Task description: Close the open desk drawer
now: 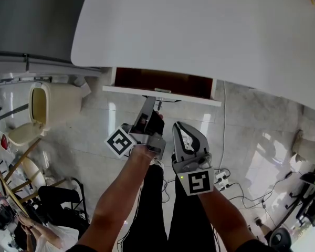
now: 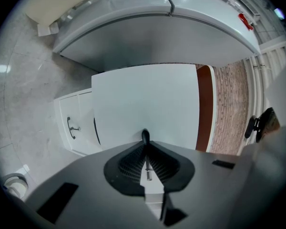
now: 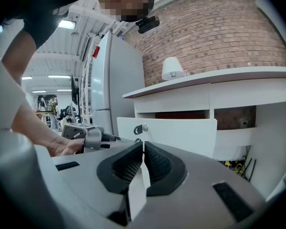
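Observation:
The desk drawer (image 1: 163, 92) stands pulled out under the white desk top (image 1: 210, 30), its dark brown inside showing. My left gripper (image 1: 156, 105) reaches up to the drawer's white front (image 2: 143, 104) and is shut on the thin metal drawer handle (image 2: 146, 162), which sits between its dark pads. My right gripper (image 1: 179, 126) hangs just to the right and a little short of the drawer, shut with nothing in it. In the right gripper view the drawer front (image 3: 181, 132) and its handle (image 3: 140, 128) lie ahead of the right gripper (image 3: 143, 144), with the left gripper (image 3: 88, 135) at the left.
A cream bin (image 1: 50, 104) stands on the tiled floor at the left. Cables and a power strip (image 1: 220, 180) lie at the right. A low white cabinet door with a handle (image 2: 72, 127) is left of the drawer. A grey fridge (image 3: 114, 85) stands beyond.

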{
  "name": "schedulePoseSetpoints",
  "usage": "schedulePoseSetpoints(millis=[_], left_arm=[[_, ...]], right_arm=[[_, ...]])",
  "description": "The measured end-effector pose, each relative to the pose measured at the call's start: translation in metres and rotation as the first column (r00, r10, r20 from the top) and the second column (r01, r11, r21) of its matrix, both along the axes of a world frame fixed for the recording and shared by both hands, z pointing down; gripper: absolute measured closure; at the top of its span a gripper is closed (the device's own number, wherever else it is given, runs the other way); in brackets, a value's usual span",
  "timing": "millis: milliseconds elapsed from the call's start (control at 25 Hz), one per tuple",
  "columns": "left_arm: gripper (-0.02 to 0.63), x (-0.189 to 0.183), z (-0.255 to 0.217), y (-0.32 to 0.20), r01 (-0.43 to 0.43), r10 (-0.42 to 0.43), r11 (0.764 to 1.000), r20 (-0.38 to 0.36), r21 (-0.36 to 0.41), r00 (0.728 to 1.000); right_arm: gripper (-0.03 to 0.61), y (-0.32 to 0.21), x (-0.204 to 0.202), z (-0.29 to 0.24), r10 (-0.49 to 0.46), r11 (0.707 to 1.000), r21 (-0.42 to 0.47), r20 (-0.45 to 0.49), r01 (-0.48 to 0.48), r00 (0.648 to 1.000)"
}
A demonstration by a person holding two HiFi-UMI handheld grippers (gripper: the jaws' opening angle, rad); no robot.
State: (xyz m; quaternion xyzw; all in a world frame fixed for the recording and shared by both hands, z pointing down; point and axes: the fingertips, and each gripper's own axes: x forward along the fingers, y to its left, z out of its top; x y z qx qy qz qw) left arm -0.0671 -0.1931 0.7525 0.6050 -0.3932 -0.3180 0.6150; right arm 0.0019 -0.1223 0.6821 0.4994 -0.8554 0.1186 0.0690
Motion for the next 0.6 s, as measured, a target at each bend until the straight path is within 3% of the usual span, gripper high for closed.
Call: schedulePoseSetpoints(millis=[600], left_arm=[[0.586,0.004,-0.004,-0.007,-0.001,0.001,1.0,-0.01,0.008,1.0]], right_arm=[[0.548,-0.011,0.019,0.004,0.052,0.999,0.003,-0.001,-0.052,0.999]])
